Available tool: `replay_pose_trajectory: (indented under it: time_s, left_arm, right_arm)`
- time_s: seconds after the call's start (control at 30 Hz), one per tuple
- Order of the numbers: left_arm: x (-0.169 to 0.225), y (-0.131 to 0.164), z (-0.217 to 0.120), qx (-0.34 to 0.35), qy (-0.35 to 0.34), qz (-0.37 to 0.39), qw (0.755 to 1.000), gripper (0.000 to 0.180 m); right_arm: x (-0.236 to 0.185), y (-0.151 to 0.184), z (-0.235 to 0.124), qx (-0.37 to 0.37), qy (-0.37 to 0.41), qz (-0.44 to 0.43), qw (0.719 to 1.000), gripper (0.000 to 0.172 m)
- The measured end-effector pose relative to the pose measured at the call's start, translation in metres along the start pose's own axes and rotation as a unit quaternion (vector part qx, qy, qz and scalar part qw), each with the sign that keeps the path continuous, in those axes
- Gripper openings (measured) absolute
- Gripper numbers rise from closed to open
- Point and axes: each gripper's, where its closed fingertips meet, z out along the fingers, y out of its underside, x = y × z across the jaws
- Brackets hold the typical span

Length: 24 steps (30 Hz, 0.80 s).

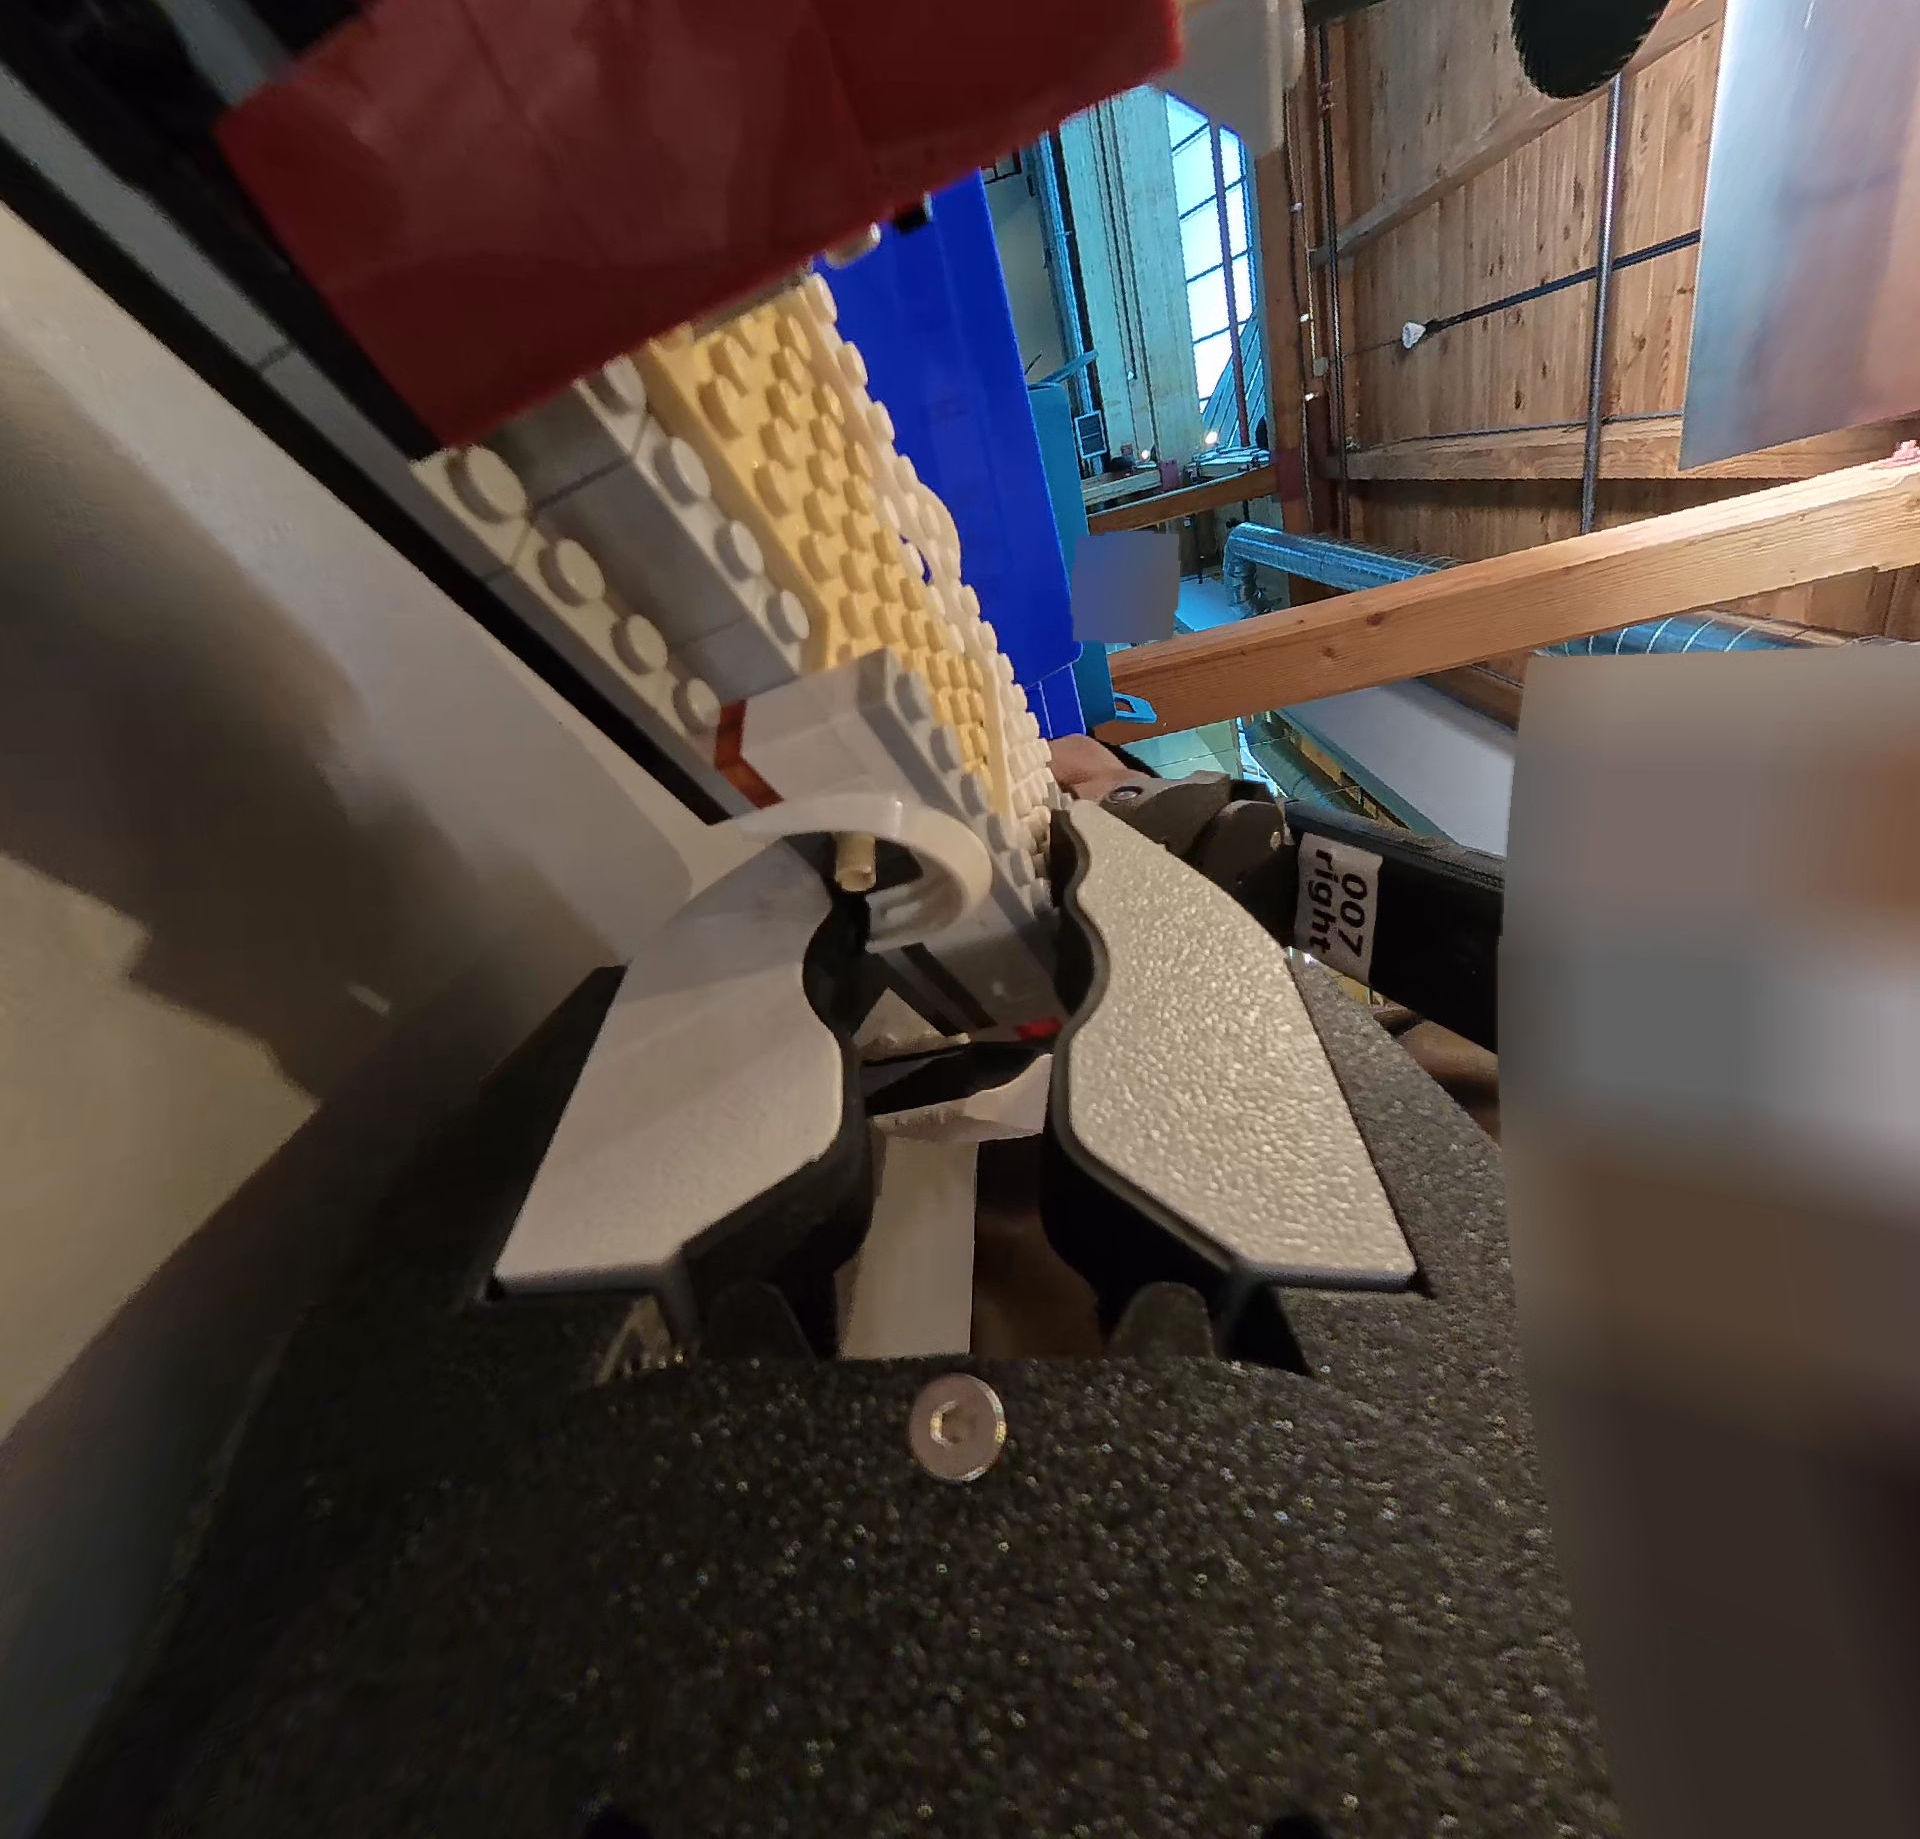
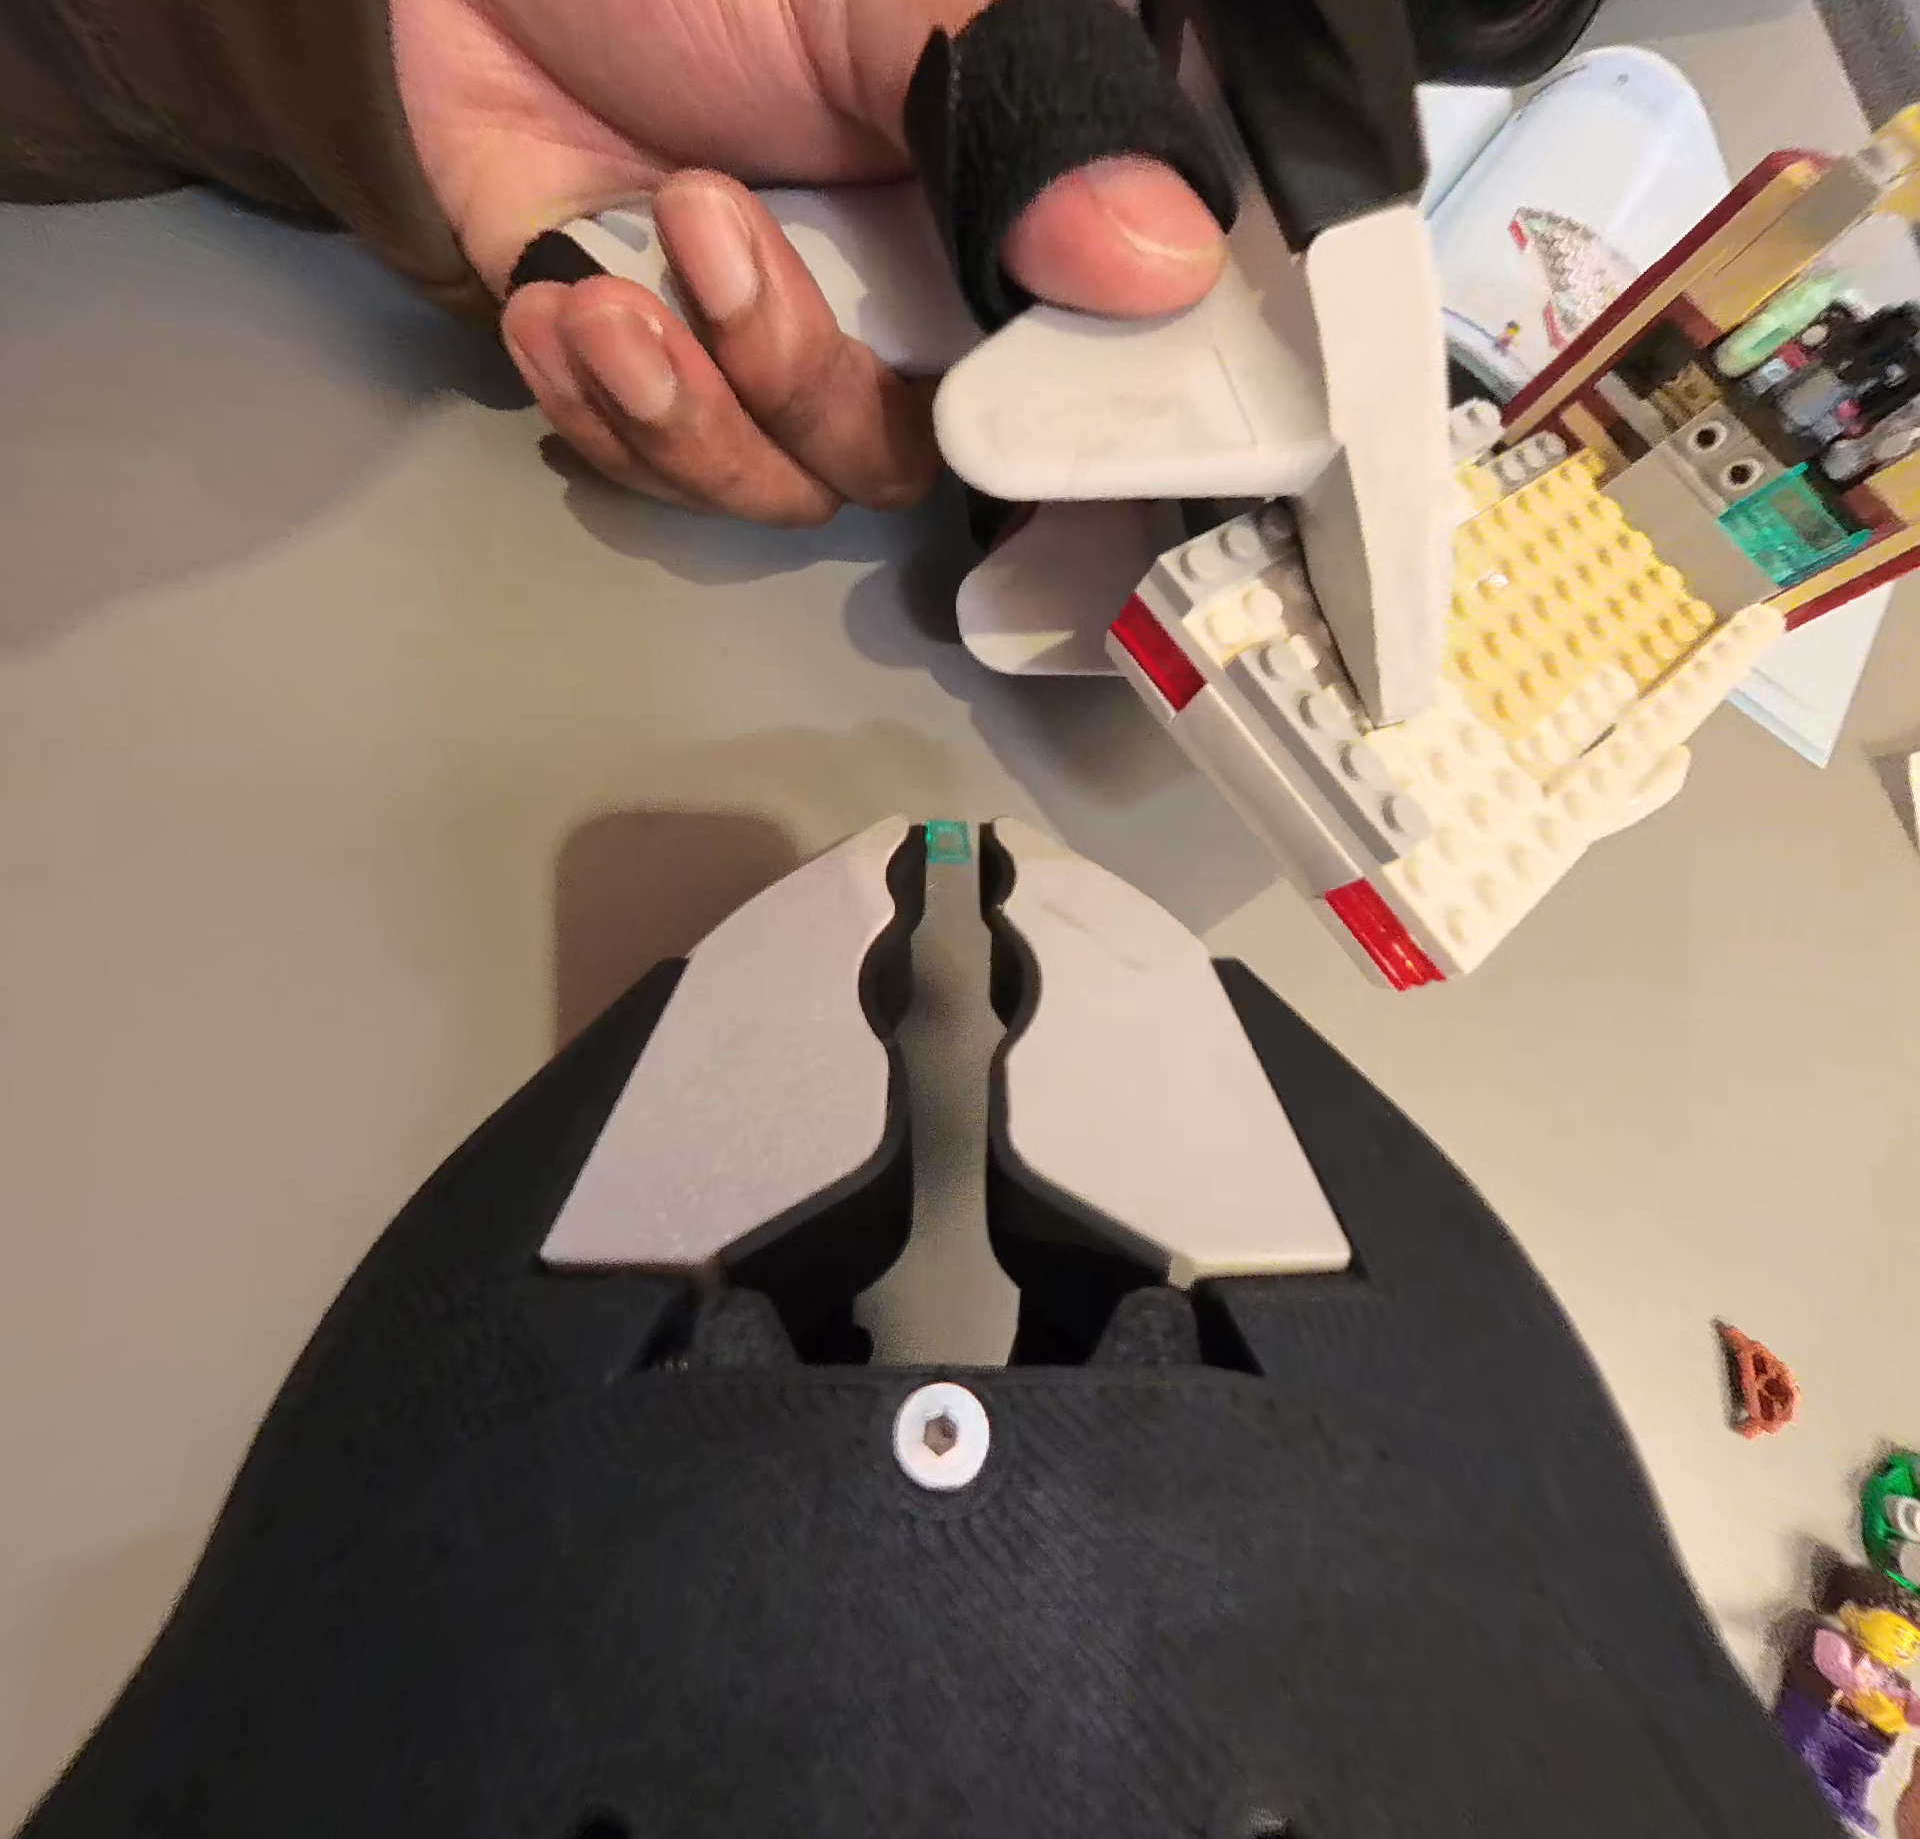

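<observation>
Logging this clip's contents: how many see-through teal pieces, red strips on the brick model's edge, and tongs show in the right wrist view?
Teal see-through pieces: 2
Red strips on the brick model edge: 2
Tongs: 2
Total: 6

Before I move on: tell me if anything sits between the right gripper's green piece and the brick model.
Nothing visible does. The small green piece sits between the right gripper's fingertips; only bare table separates it from the brick model, which the left gripper clamps.
</observation>
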Motion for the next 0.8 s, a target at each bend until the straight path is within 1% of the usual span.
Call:
replay_pose_trajectory:
  time_s: [0.13, 0.23, 0.47, 0.8]
  left_arm:
    - [-0.001, 0.0, 0.0, 0.0, -0.001, 0.0, 1.0, 0.035]
    - [-0.002, 0.0, 0.0, -0.001, -0.002, -0.002, 1.0, 0.035]
    - [-0.003, 0.0, 0.0, -0.001, -0.003, -0.003, 1.0, 0.035]
    - [-0.002, 0.001, 0.001, -0.003, -0.002, -0.001, 1.0, 0.036]
  right_arm:
    - [0.001, 0.002, -0.005, 0.0, 0.004, -0.001, 1.0, 0.015]
    - [0.002, 0.006, -0.007, -0.005, 0.004, 0.005, 1.0, 0.015]
    - [-0.008, 0.019, -0.01, -0.033, -0.026, -0.002, 0.999, 0.016]
    - [-0.022, 0.025, 0.002, -0.041, -0.059, 0.008, 0.997, 0.017]
